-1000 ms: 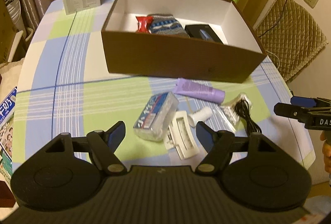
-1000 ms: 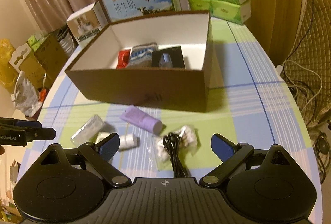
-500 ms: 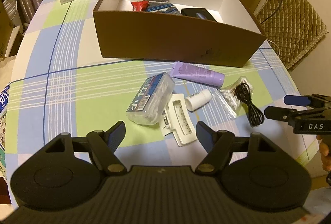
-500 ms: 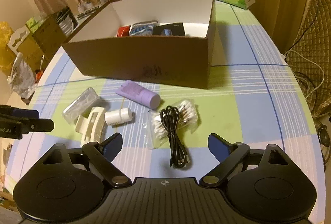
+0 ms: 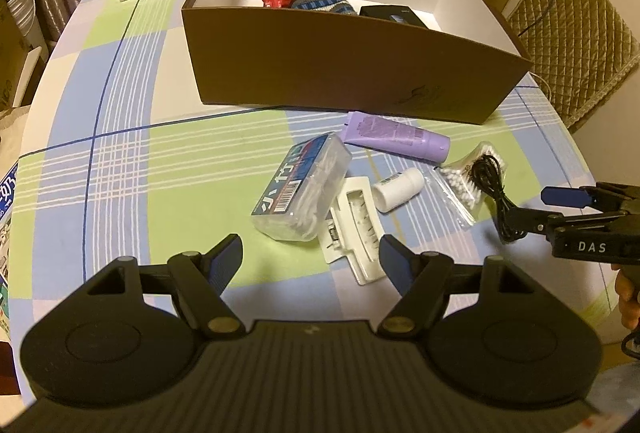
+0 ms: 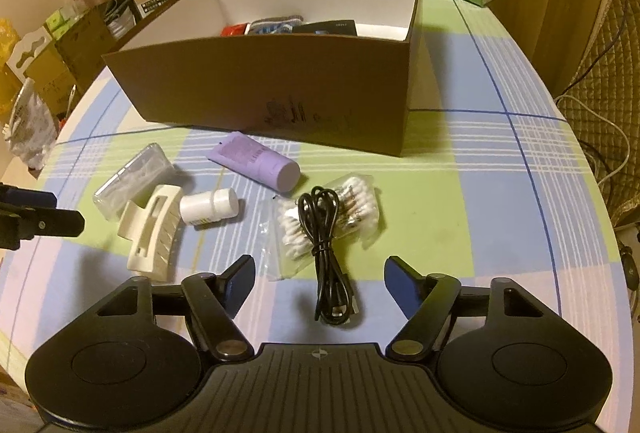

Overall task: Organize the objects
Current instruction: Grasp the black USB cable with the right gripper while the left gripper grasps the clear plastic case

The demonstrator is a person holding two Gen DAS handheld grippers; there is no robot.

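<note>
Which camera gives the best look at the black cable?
The right wrist view: the black cable lies whole and centred, its coil resting on the cotton swab bag. In the left wrist view it sits near the edge, its end hidden behind the right gripper.

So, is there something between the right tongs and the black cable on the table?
Nothing visible. The right tongs are closing above the near end of the black cable, with only bare tablecloth around it. The cable's far loops lie on the bag of cotton swabs, which may shift with it.
</note>
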